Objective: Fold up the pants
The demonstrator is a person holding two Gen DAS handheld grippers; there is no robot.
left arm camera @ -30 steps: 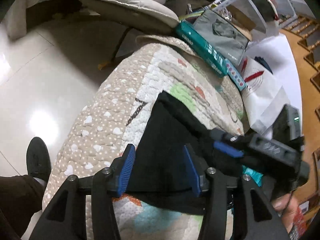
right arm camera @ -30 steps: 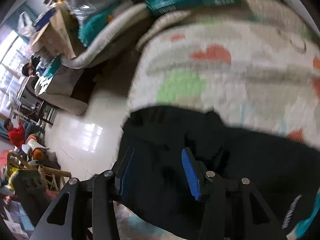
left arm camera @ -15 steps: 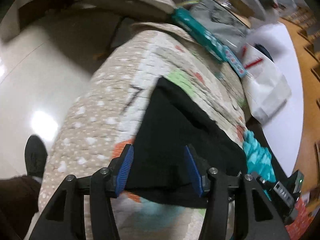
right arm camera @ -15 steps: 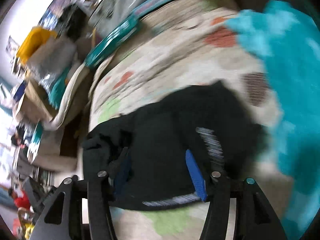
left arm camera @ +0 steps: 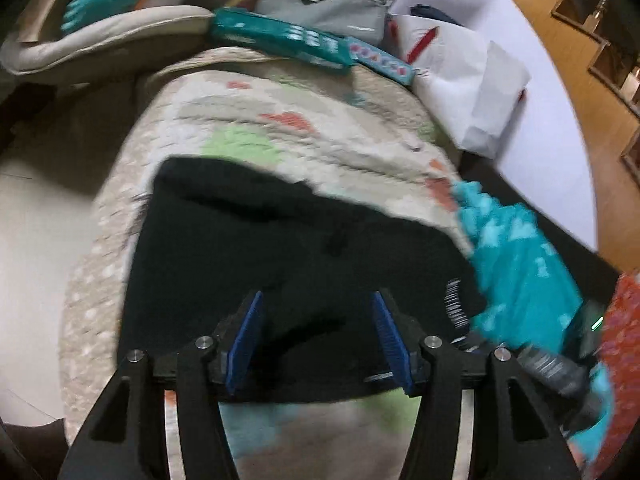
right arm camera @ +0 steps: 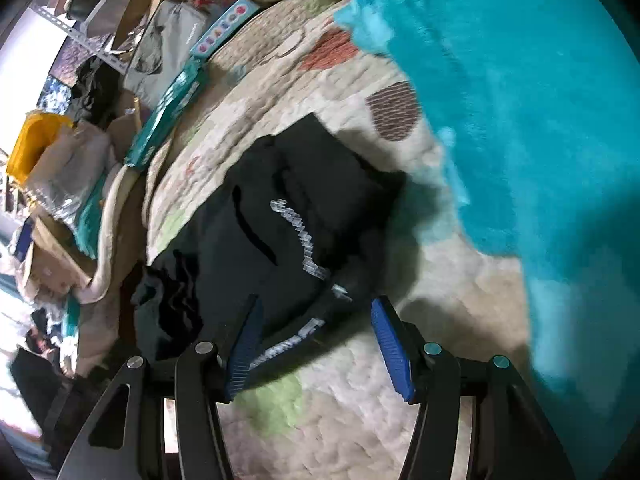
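Now we see black pants (left arm camera: 280,248) lying soft, floppy on quilt (left arm camera: 304,136). Left gripper (left arm camera: 318,334), right gripper (right arm camera: 316,338) both wide open, holding nothing. We think: grab near edge corners

**Cluttered living room at home**

Looks lived-in: quilted patchwork cover (left arm camera: 328,128) spread over a padded surface, fluffy teal blanket (right arm camera: 520,100) beside it. Grey laptop bag (left arm camera: 324,12), teal box (left arm camera: 280,38) and white paper bag (left arm camera: 460,76) piled at the far end. Beige cushion (left arm camera: 100,40) off to one side, glossy tiled floor (left arm camera: 36,216) below, wooden steps (left arm camera: 580,20) behind. Yellow bin (right arm camera: 34,140) among heaped bags.
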